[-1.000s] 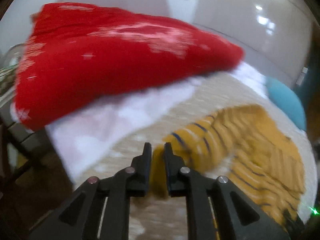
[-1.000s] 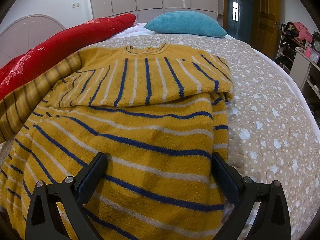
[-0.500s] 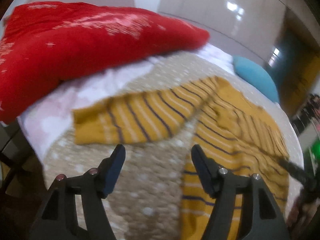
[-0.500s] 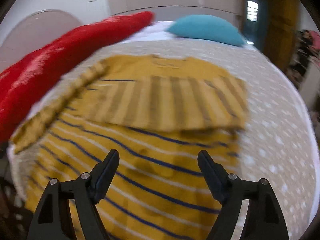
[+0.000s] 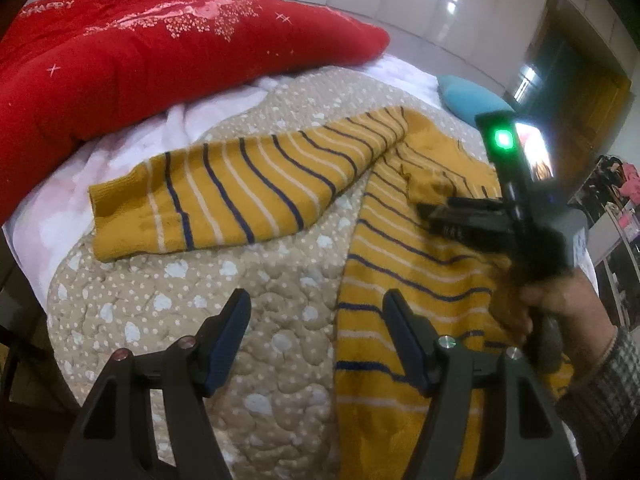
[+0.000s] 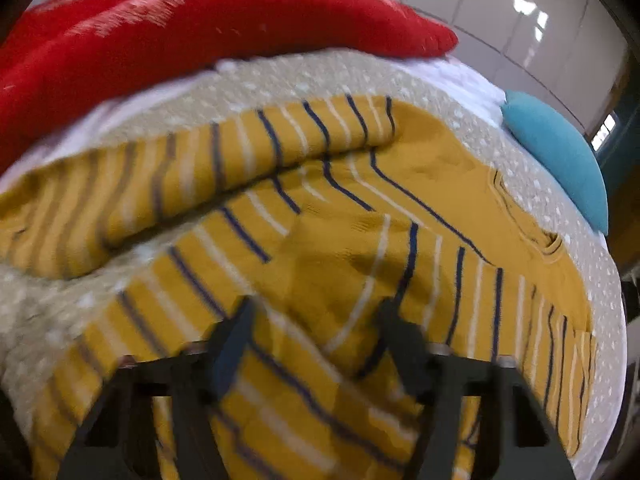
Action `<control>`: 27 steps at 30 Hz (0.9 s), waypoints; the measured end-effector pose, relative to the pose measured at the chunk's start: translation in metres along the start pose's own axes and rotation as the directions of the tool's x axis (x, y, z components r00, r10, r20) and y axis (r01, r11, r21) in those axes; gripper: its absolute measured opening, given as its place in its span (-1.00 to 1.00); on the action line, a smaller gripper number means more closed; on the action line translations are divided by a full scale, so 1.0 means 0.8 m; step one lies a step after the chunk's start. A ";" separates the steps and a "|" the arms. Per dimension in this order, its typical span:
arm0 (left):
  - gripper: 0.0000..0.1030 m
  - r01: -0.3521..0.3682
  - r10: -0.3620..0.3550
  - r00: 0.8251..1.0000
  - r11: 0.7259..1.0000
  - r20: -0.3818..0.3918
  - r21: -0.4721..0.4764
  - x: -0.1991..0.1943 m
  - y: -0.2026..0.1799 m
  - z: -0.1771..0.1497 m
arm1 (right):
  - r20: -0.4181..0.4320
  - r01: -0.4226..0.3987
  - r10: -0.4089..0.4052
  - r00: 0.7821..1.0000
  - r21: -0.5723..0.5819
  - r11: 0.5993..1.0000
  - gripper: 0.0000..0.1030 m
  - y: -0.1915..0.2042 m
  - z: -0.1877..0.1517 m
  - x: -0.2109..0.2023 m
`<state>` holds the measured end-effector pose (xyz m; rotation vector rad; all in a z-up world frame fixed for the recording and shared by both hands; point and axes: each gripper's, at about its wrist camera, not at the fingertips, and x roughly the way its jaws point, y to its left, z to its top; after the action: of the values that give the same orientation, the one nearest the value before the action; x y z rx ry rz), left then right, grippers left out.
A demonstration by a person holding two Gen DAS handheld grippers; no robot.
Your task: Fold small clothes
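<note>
The left gripper (image 5: pixel 316 336), jaws now spread and empty, has released the sleeve (image 5: pixel 224 196) flat on the far-left quilt (image 5: pixel 168 292), while the right gripper (image 6: pixel 316 344) closes over sweater (image 6: pixel 360 264) fabric, starting the next fold.

Left gripper (image 5: pixel 316 336): black angular frame, two fingers (image 5: pixel 226 338) with dark blue pads, silver and reddish screw heads at joints. Right gripper (image 6: pixel 314 338): same black build, blue pads, blurred; upright black post with green light. Right hand (image 5: pixel 560 308): grey checked sleeve (image 5: pixel 600 384), ribbed cuff.
</note>
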<state>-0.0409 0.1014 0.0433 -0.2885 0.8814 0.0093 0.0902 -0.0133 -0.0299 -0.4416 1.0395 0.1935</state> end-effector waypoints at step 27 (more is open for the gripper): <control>0.43 0.022 -0.023 0.996 1.000 -0.089 -0.011 0.015 0.003 -0.007 | -0.162 0.348 -0.388 0.908 0.807 0.477 -0.52 -0.389 -0.388 -0.263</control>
<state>-0.0378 0.1010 0.0297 -0.3099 0.9666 -0.0198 -0.1476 -0.4187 0.0998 0.2269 0.8473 -0.6850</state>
